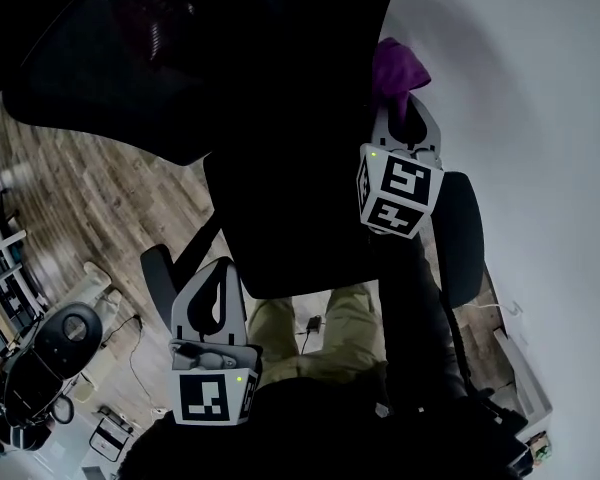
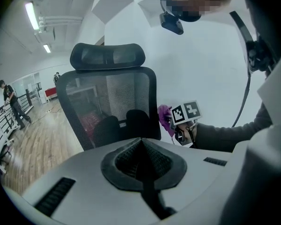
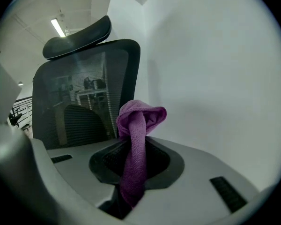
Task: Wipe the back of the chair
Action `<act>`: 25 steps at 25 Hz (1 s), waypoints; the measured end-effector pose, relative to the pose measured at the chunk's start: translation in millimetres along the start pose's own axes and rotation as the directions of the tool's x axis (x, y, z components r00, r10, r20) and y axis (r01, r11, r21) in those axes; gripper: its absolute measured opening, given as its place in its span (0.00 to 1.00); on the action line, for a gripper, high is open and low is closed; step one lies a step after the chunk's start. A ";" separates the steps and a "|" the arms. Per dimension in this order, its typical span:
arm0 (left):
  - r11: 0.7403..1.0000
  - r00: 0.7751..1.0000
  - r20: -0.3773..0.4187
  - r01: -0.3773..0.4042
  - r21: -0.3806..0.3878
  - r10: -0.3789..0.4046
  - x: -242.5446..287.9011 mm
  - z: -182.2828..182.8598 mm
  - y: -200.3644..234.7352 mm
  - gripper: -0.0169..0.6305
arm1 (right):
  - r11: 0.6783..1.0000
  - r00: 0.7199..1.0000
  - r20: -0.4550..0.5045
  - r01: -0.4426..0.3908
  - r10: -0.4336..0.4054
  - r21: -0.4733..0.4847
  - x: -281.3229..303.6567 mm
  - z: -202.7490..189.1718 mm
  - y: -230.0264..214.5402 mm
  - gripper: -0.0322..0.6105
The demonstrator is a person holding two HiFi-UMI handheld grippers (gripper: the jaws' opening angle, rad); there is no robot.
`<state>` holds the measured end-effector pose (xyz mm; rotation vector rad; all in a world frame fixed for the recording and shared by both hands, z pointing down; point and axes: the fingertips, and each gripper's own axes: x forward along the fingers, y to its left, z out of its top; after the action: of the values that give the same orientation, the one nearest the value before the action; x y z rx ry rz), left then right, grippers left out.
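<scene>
- The chair back [image 2: 107,102] stands upright just ahead of both claws.
- The purple cloth [image 3: 135,139] is pinched in the right claw [image 3: 131,161], beside the back's edge.
- The left claw [image 2: 141,159] is pressed together, empty.
- Best to press the cloth flat against the mesh and sweep in overlapping strokes.

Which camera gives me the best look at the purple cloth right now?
The right gripper view: the purple cloth fills its centre, clamped in the jaws of the right gripper. The left gripper view shows only a small purple patch beside the edge of the chair back. The head view shows just its tip above that gripper.
</scene>
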<state>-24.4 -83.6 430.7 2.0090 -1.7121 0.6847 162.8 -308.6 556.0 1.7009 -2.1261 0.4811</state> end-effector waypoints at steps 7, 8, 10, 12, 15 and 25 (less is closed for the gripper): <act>0.999 1.000 -0.019 -0.005 -0.039 0.004 0.0 -32.3 19.4 0.03 | 0.999 0.998 -0.062 -0.022 0.019 -0.038 12.9 -51.3 25.5 0.16; 0.999 1.000 -0.018 -0.007 -0.047 0.006 -0.1 -35.8 23.7 0.03 | 0.998 0.998 -0.065 -0.030 0.026 -0.052 16.1 -53.9 31.7 0.16; 0.998 1.000 -0.024 -0.020 -0.062 0.018 -1.7 -43.5 33.1 0.03 | 0.996 0.997 -0.067 -0.044 0.039 -0.079 22.3 -55.3 43.3 0.16; 0.997 0.999 -0.030 -0.029 -0.075 0.027 -3.9 -49.3 40.7 0.03 | 0.993 0.997 -0.064 -0.055 0.049 -0.100 26.5 -54.0 51.5 0.16; 0.996 1.000 0.006 -0.027 -0.088 0.027 -4.3 -42.8 49.1 0.03 | 0.990 0.996 -0.066 -0.068 0.060 -0.123 34.3 -47.7 59.8 0.16; 0.988 0.998 0.042 -0.046 -0.147 0.053 -10.9 -48.6 84.5 0.03 | 0.988 0.997 -0.047 -0.068 0.062 -0.136 48.2 -46.9 84.8 0.16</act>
<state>-114.1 -59.5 462.2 1.9008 -1.7890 0.5166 73.9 -308.9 617.7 1.5368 -2.1376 0.3760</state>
